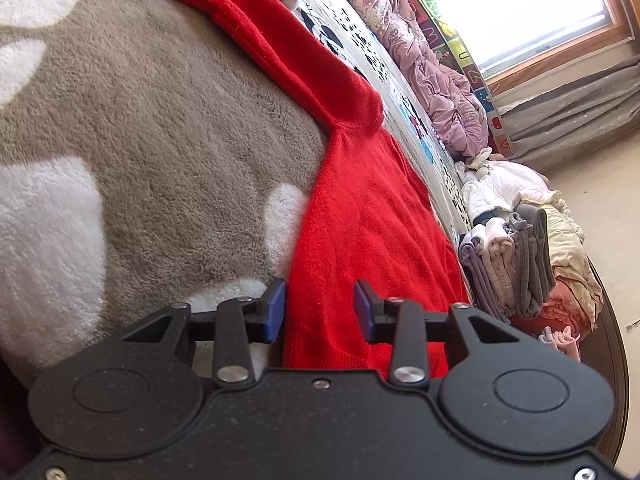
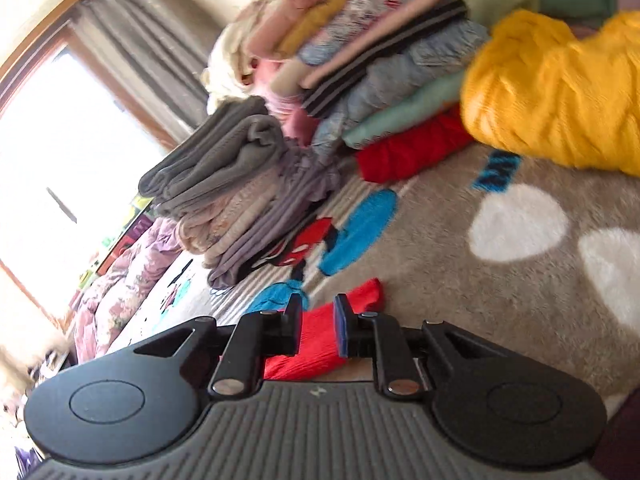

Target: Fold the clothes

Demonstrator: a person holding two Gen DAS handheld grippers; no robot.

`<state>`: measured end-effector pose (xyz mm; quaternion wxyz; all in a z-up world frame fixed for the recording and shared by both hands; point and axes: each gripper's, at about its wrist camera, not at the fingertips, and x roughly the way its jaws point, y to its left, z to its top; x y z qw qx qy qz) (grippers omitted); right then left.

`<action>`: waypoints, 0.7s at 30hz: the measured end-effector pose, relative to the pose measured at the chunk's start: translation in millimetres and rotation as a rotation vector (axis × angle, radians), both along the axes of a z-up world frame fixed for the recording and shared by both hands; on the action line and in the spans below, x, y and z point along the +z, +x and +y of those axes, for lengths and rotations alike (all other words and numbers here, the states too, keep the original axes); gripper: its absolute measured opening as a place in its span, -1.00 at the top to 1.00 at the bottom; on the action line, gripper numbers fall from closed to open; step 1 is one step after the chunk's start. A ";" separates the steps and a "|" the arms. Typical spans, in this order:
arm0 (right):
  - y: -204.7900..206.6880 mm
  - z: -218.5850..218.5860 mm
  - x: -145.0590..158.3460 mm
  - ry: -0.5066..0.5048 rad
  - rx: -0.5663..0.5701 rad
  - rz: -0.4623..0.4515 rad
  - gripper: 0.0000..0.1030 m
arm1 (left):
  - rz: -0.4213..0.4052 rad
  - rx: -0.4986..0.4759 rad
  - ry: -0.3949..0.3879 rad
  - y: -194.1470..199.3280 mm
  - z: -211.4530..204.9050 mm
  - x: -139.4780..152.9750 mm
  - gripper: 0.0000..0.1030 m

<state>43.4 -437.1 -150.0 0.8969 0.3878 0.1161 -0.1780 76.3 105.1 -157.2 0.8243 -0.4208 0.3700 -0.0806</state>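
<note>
A red knitted sweater [image 1: 372,220] lies flat on a grey-brown blanket with white hearts [image 1: 160,120], one sleeve [image 1: 280,40] stretched away to the upper left. My left gripper [image 1: 320,312] hovers over the sweater's hem, its blue pads apart and not pressing on the fabric, so it is open. In the right wrist view my right gripper [image 2: 320,328] is shut on a bunched, ribbed end of the red sweater [image 2: 360,296], which fills the gap between its pads and sticks out a little past them above the blanket [image 2: 480,300].
A stack of folded grey and lilac clothes [image 2: 240,200] stands ahead of the right gripper, beside a taller mixed pile [image 2: 380,60] and a yellow knit [image 2: 560,92]. That folded stack [image 1: 516,264] borders the sweater's right side. A purple quilt [image 1: 440,80] lies by the window [image 1: 520,8].
</note>
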 end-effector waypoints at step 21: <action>55.7 165.3 3.8 -0.304 0.858 0.167 0.74 | -0.170 -0.211 0.609 6.6 -92.4 17.1 0.30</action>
